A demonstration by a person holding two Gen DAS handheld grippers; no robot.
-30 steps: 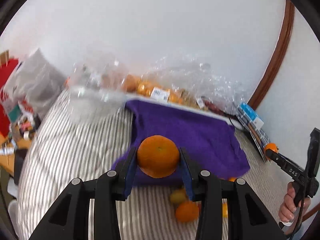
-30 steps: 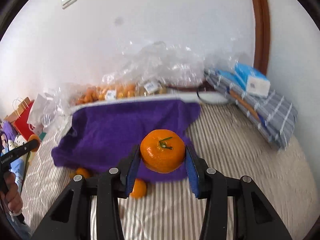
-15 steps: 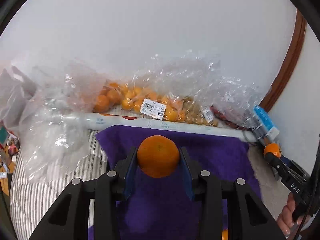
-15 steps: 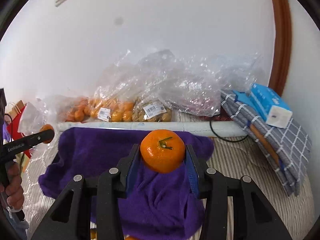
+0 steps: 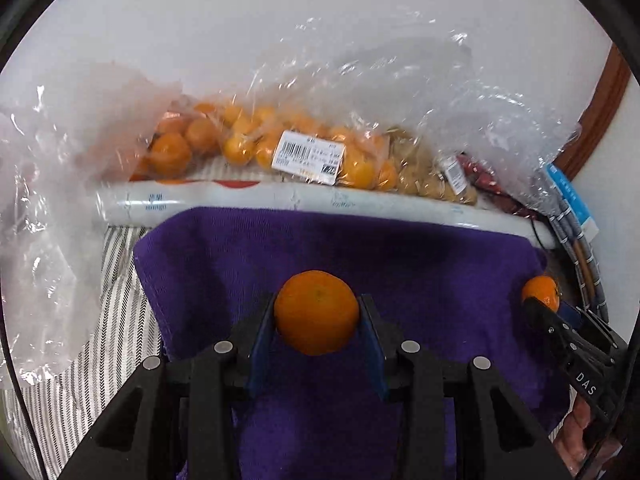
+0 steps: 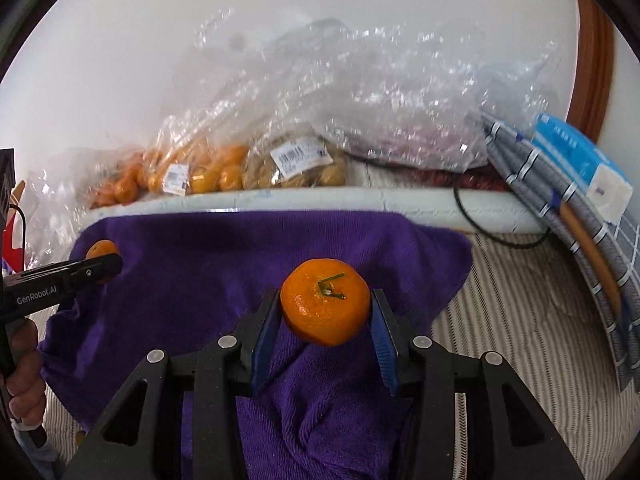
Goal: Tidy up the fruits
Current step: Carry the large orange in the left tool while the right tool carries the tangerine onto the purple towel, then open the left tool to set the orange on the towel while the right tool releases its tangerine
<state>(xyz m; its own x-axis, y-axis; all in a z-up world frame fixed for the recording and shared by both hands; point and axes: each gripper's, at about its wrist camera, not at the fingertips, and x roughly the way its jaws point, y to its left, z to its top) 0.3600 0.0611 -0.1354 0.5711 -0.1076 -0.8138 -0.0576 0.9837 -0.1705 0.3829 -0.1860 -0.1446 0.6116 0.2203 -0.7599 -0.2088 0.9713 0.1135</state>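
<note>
The left tongs (image 5: 317, 314) pinch a round orange mandarin (image 5: 316, 312) at frame centre, above the purple terry towel (image 5: 400, 272). The right tongs (image 6: 325, 309) pinch a stemmed orange mandarin (image 6: 325, 307) likewise, probably to set both on that soft cloth, where they would not roll.

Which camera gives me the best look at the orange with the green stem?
The right wrist view: the stemmed orange sits centred in the right claw, stem facing the lens, over the purple towel. The left wrist view shows it only small at the far right edge, partly hidden by that claw.
</note>
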